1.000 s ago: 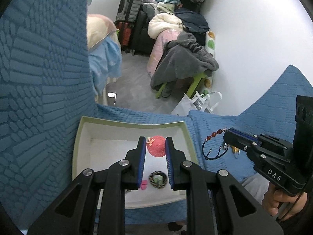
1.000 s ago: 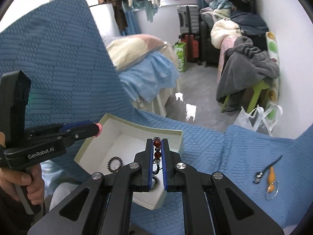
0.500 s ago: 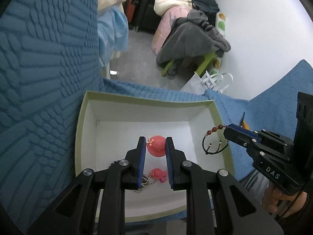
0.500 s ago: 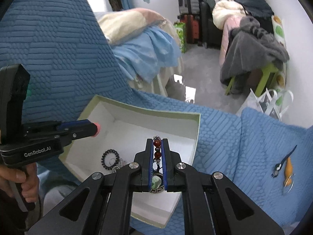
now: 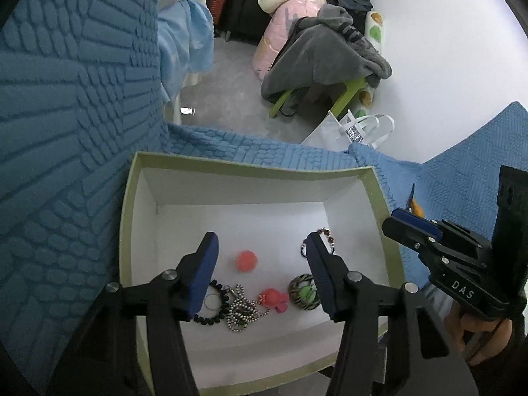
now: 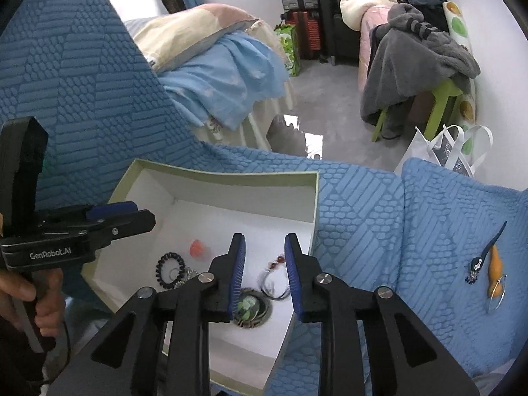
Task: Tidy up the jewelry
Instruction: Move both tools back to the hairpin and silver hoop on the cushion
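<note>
Left wrist view: left claw (image 5: 260, 254) has just been opening; jaws stand wide apart, nothing between the pads. Directly below the gap, on the white floor of the box (image 5: 127, 231), lies the pink hat charm (image 5: 246, 260), loose. Nearer the camera: black bead ring (image 5: 214, 307), ball chain (image 5: 241, 310), second pink charm (image 5: 273, 298), green-striped ring (image 5: 305, 293). Right claw (image 5: 401, 222) sits at the box's right rim.

Right wrist view: right claw (image 6: 265, 254) has just been opening; jaws parted a moderate way, pads not pressing on anything. The red-bead bracelet (image 6: 274, 277) lies on the box floor below and between the fingers, its bead run pointing away from the camera, cord loop nearer. Both pieces read as delivered.

Remaining outside: a dark hair clip (image 6: 485, 254) and an orange gourd pendant (image 6: 495, 270), side by side on the blue bedspread (image 6: 379, 214), well right of the box. Long axes run roughly top to bottom in this view, tilted right. Judgement: right claw is nearer; it needs to swing right and close across the narrow width.
</note>
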A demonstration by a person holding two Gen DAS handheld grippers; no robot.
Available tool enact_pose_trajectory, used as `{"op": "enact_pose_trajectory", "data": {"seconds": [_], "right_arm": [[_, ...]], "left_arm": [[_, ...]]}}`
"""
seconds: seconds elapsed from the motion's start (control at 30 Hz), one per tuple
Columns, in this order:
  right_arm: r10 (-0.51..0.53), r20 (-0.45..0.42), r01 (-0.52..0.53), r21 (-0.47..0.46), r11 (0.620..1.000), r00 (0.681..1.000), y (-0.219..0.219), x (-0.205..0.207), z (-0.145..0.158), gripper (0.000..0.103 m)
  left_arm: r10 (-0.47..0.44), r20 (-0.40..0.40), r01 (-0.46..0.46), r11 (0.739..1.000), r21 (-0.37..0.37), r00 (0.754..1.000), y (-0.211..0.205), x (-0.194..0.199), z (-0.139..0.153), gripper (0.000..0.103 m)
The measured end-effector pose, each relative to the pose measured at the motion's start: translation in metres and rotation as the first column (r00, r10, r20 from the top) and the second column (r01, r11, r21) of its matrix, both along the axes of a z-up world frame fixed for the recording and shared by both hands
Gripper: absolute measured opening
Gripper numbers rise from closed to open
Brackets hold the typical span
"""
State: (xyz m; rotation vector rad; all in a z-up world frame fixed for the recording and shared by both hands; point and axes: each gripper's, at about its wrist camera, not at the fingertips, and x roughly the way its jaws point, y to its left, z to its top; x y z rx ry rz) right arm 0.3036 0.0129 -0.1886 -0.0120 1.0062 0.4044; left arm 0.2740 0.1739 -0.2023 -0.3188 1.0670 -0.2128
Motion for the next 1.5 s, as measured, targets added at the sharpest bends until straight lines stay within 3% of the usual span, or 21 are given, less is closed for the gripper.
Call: {"op": "enact_pose_trajectory", "data": {"seconds": [0.27,0.4,0.67,1.13,1.5], "right_arm": [[0.002,0.107,-0.006,0.035,0.999,0.994,-0.014,-0.004,0.045,0.022],[0.012,0.169,-0.019,0.040,0.999,0.986,-0.022,-0.014,0.067,0.022],[-0.003,0.225,-0.011,0.064,0.998,0.974,-0.060,-0.040,0.094,0.022],[-0.120,0.284,0.104,0.072,0.992,0.951,-0.141,-0.093,0.116,0.022],[-0.204,0.305,0.200,0.043,0.979,0.930,-0.199,-0.131,0.125,0.022]], "left_arm": [[0.028,0.080,-0.031,0.999,0.036,0.996,-0.001,-0.009,0.038,0.056],[0.031,0.142,-0.044,0.995,0.089,0.989,-0.008,-0.022,0.063,0.056],[0.073,0.212,-0.091,0.993,0.079,0.975,-0.028,-0.045,0.094,0.056],[-0.003,0.294,-0.013,0.999,0.053,0.956,-0.101,-0.061,0.123,0.056],[-0.066,0.306,0.065,0.998,0.014,0.950,-0.161,-0.077,0.120,0.056]]}}
